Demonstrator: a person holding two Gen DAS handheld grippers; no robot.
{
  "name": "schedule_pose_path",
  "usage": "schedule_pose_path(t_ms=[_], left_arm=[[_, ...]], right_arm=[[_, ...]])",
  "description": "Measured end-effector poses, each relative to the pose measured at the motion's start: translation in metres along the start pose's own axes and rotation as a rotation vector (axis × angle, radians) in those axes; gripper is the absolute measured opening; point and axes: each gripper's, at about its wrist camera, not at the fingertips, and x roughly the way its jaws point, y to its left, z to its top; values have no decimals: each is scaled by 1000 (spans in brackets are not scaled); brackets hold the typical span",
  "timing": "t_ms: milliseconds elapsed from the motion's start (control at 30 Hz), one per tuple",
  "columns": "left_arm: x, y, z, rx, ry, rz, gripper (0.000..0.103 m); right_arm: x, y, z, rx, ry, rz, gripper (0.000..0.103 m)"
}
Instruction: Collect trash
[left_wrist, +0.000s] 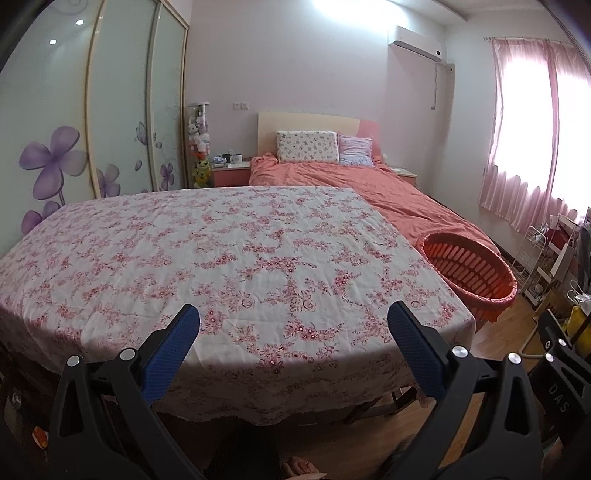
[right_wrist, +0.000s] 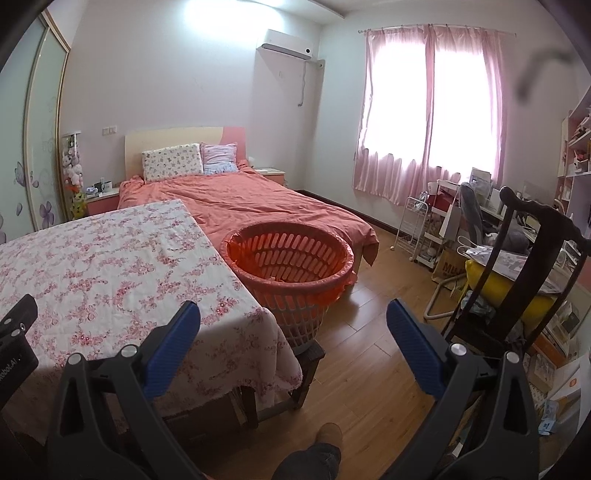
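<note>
An orange slotted basket (right_wrist: 291, 266) lined with an orange bag stands on a dark stool at the table's right side; it also shows in the left wrist view (left_wrist: 471, 267). The table with a floral cloth (left_wrist: 229, 258) shows no trash on it; it also shows in the right wrist view (right_wrist: 110, 266). My left gripper (left_wrist: 293, 321) is open and empty above the table's near edge. My right gripper (right_wrist: 293, 317) is open and empty, held over the table's right corner and the floor in front of the basket.
A bed with an orange cover (right_wrist: 266, 206) lies behind the table and basket. A dark wooden chair (right_wrist: 524, 266) piled with things stands at the right, with a white rack (right_wrist: 417, 229) and shelves beyond. Wood floor (right_wrist: 369, 332) lies between.
</note>
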Motion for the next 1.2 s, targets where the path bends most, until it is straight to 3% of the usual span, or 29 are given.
schedule_pose_path(t_ms=[667,1200], left_arm=[[-1,0,-3,1,23,7,100],[-3,0,-4,-1,25,6,100]], right_arm=[[-5,0,-5,2,16,10,99],[-6,1,-3,12,26,74,99]])
